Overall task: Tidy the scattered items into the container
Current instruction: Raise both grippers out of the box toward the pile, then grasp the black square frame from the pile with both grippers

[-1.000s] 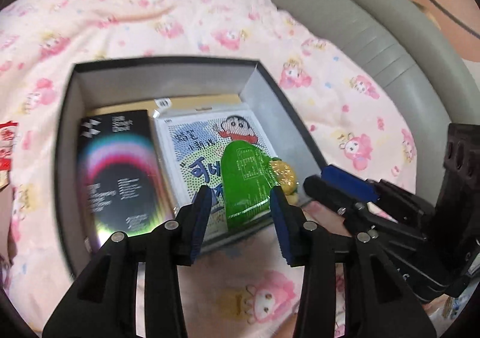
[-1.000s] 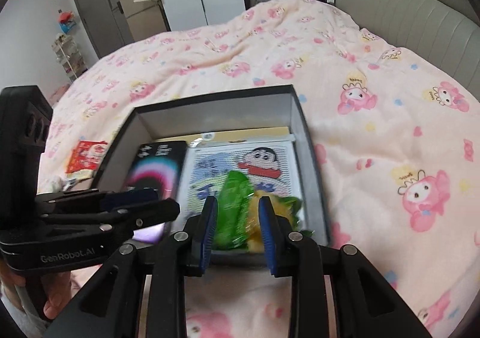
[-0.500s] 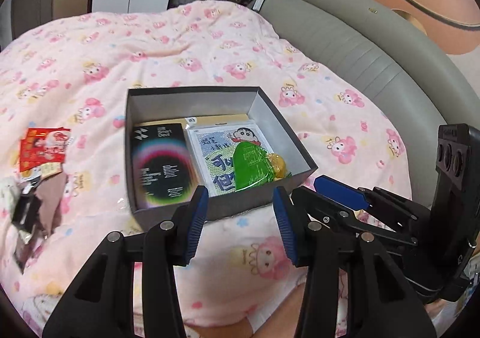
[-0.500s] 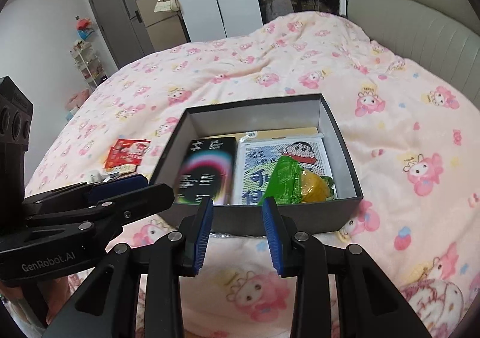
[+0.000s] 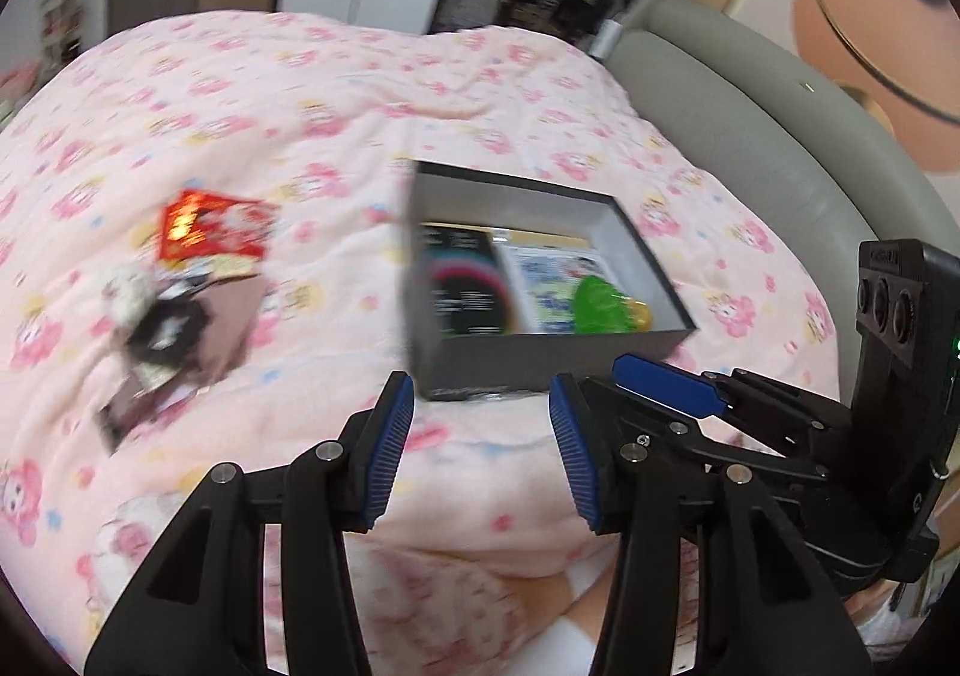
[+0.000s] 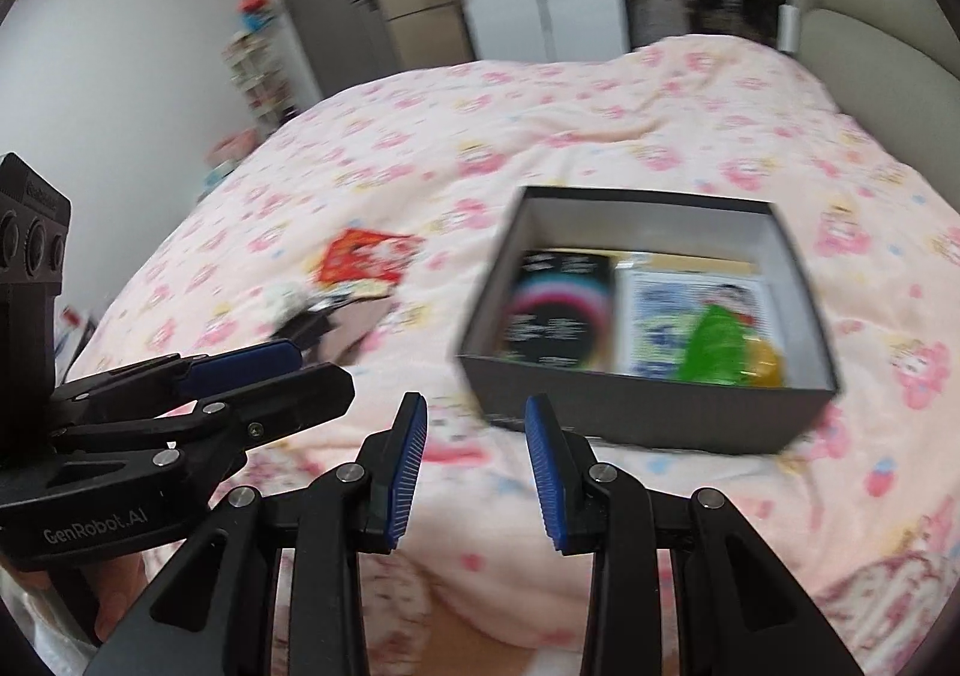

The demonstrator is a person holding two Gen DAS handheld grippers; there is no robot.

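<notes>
Our bed [image 6: 540, 136], under its pink cartoon-print quilt, carries everything.
On it we see the open dark grey cardboard box [image 6: 654, 412], and well to its left a red foil snack packet [image 6: 366, 259] beside a blurred heap of dark and white small items [image 5: 162, 322].

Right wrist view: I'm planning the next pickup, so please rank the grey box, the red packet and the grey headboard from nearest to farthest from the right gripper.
1. The grey box, just ahead and right of the right gripper.
2. The red packet, farther out on the left, on the pink blanket.
3. The grey headboard, far right, beyond the bed.
</notes>
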